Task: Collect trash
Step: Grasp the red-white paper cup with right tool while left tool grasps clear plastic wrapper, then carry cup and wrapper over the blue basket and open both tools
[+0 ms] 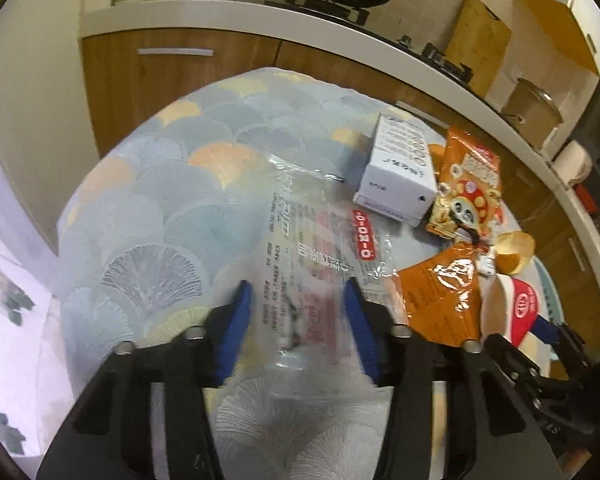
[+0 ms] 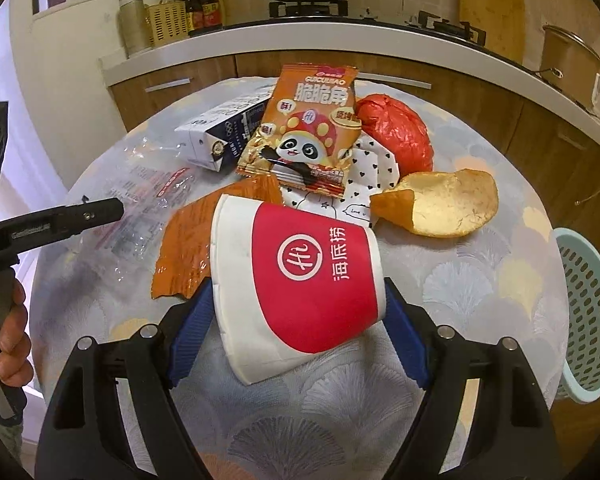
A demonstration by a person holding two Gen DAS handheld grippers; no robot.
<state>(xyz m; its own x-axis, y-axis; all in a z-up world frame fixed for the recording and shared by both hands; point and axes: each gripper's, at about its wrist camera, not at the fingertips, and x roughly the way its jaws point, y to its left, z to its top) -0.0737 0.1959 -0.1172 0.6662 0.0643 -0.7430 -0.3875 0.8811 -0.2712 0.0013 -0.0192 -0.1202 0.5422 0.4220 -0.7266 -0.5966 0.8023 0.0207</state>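
Left wrist view: the left hand-held gripper at lower centre straddles a clear wrapper lying flat on the patterned worktop, blue pads apart and not pressing it; a white carton and a panda snack bag lie at centre right. Right wrist view: the right hand-held gripper at lower centre stands wide around a toppled red-and-white paper cup, whether the pads touch it cannot be told. A basket sits at the right edge.
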